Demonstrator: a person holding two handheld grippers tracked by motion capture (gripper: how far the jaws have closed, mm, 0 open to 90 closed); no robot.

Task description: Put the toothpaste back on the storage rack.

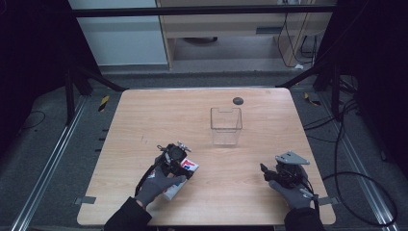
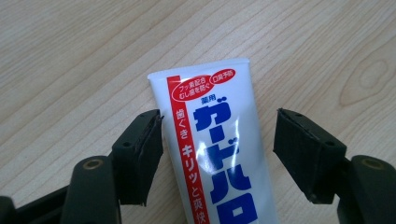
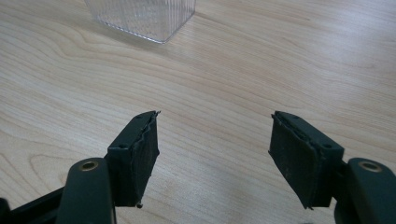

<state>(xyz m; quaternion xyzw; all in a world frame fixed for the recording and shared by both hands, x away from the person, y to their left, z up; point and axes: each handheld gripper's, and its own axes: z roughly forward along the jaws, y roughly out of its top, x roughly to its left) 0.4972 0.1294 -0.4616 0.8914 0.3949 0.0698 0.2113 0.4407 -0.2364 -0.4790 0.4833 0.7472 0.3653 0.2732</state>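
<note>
A white toothpaste tube (image 2: 219, 154) with a red stripe and blue lettering lies flat on the wooden table (image 1: 202, 120). My left gripper (image 2: 217, 140) is low over it with the jaws standing open on either side of the tube, a gap showing at each pad. In the high view the tube (image 1: 185, 171) pokes out from under the left gripper (image 1: 174, 159) at the front left. My right gripper (image 3: 215, 144) rests open near the front right with nothing between its jaws; it also shows in the high view (image 1: 276, 174).
A clear ribbed plastic container (image 1: 225, 126) stands upright at the table's middle, and its base shows in the right gripper view (image 3: 144, 16). A small dark disc (image 1: 237, 100) lies near the far edge. Gloved hands hold both grippers.
</note>
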